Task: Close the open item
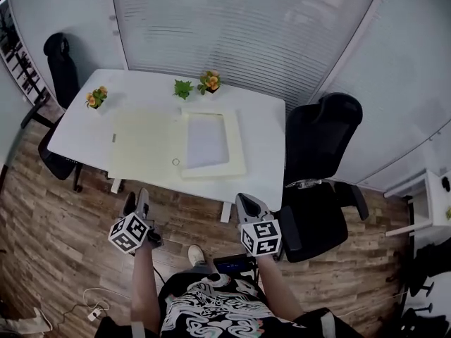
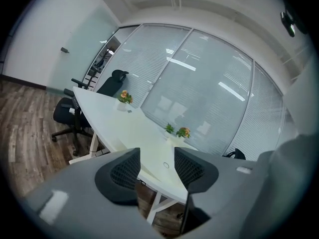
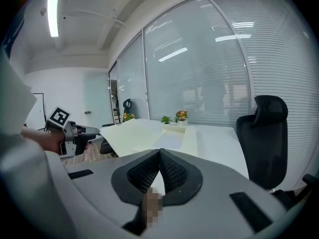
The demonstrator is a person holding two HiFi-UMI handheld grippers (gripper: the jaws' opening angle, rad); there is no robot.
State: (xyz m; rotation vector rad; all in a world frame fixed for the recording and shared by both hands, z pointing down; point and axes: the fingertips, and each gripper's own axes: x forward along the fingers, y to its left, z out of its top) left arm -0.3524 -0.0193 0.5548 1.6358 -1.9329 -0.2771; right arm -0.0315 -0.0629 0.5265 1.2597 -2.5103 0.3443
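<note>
- Far left: a black office chair (image 1: 62,62) stands by the frosted glass wall (image 1: 246,27), off the corner of the white table (image 1: 77,136). A second dark chair (image 1: 56,162) is tucked against the table's near-left edge.
- On the table's left end sits a small pot of orange flowers (image 1: 96,97), well apart from everything else.
- The left gripper (image 1: 137,201) is held over the wood floor (image 1: 56,259), short of the table's near edge. In the left gripper view its jaws stand wide apart (image 2: 157,153) with only table and floor showing between them; it holds nothing.
- At centre table is the task's thing, a cream box file (image 1: 176,143), lying open and flat.
- Its lid (image 1: 144,143) is spread out to the left, and the tray (image 1: 236,162) lies to the right with a white sheet (image 1: 206,141) inside. A small ring (image 1: 175,162) shows on the strip between the two halves.
- Just behind the file stand a green plant (image 1: 183,88) and another pot of orange flowers (image 1: 209,82), close together near the far edge.
- The right gripper (image 1: 246,204) is also held short of the table, opposite the near-right corner. In the right gripper view the tips of its jaws meet (image 3: 160,153), closed on nothing, and the file lies ahead on the tabletop.
- To the right, a large black chair (image 1: 320,182) stands beside the table's right end, turned partly away from it.
- At the far-right edge is a piece of white furniture (image 1: 423,203), too cropped to identify.
</note>
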